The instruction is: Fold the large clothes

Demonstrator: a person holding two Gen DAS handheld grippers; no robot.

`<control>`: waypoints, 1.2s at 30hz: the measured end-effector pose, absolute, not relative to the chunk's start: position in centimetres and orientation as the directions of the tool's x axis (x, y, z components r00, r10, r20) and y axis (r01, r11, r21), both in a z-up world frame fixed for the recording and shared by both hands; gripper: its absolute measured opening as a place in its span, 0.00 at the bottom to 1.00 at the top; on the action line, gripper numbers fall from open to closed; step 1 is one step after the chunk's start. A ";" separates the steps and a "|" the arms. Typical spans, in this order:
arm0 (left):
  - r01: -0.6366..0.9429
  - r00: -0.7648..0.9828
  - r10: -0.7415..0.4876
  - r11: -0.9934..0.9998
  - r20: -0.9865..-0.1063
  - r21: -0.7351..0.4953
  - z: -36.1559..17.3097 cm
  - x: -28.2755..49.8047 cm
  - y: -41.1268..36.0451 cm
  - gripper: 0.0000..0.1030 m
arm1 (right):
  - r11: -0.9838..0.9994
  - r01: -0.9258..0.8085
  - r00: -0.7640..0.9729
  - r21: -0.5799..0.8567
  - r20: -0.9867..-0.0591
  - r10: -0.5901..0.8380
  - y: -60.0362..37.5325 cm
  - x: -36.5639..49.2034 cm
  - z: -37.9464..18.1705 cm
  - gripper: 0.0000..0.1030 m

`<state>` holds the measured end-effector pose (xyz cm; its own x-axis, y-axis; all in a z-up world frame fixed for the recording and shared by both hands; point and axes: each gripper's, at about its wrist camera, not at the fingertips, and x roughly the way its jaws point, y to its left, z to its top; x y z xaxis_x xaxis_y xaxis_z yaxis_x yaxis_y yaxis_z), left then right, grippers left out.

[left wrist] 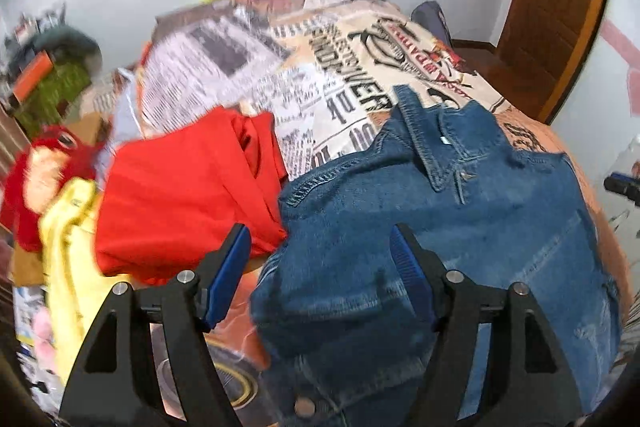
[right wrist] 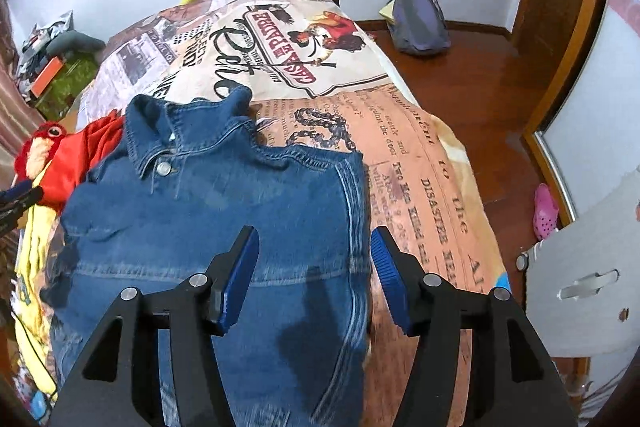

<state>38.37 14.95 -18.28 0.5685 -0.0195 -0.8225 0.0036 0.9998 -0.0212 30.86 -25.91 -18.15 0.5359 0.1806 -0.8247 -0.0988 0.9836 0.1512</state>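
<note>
A blue denim jacket [left wrist: 460, 219] lies on the bed, collar toward the far end, sleeves folded in. In the right wrist view the denim jacket [right wrist: 224, 203] fills the lower left. My left gripper [left wrist: 320, 239] hovers above the jacket's left edge, jaws apart, nothing between them. My right gripper [right wrist: 314, 243] is above the jacket's right edge, open too, its blue pads [right wrist: 240, 279] clear of the cloth. The left gripper's tip shows at the left edge of the right wrist view as a dark tool [right wrist: 20, 197].
A red garment [left wrist: 180, 195] and a yellow one [left wrist: 68, 247] lie left of the jacket, beside a red plush toy [right wrist: 44, 143]. The newspaper-print bedspread [right wrist: 400, 147] covers the bed. A wooden floor, a grey bag [right wrist: 420, 19] and a pink shoe [right wrist: 546, 213] are on the right.
</note>
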 end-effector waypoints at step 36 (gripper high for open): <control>-0.066 0.573 0.150 0.988 -0.805 0.137 -20.6 43.1 14.8 0.02 | 0.970 -0.102 0.546 0.221 -0.802 0.240 -26.2 37.0 -20.5 0.16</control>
<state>43.10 14.81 -20.59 0.5733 0.1500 -0.8055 -0.0663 0.9884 0.1369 37.04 -26.18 -20.50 0.5462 0.2403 -0.8024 -0.1021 0.9699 0.2210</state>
